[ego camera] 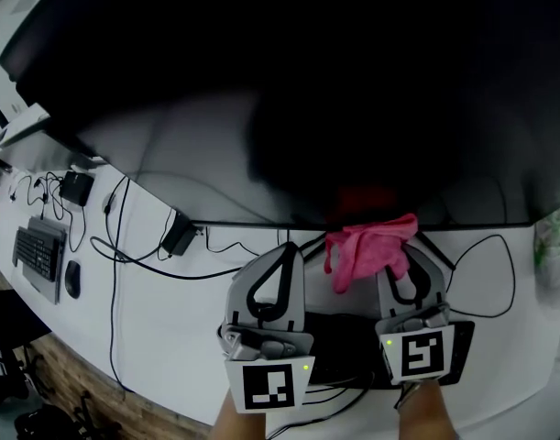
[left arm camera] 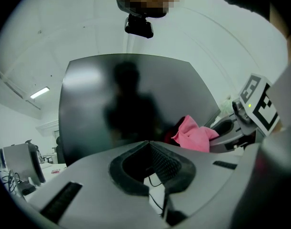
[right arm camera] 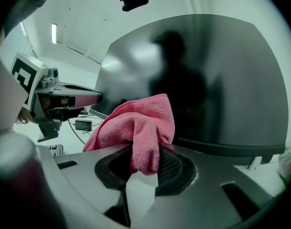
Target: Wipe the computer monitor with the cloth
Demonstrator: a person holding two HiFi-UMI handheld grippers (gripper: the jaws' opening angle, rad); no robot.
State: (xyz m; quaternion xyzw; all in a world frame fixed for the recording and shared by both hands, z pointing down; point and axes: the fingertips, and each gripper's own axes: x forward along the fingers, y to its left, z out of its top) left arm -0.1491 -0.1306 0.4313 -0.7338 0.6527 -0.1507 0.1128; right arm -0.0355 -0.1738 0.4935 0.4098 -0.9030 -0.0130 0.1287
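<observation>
Right hand-held gripper clamped on pink cloth. Cloth bunched at monitor lower edge, above desk; contact with screen unclear. Left hand-held gripper alongside, jaws together, empty. Wiping looks at its very start: whole dark screen left to cover.

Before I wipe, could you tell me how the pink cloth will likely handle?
Probably floppy: the cloth droops in soft folds over the right gripper. Likely light and not slippery, given its fuzzy weave; it should bunch up when pushed.
</observation>
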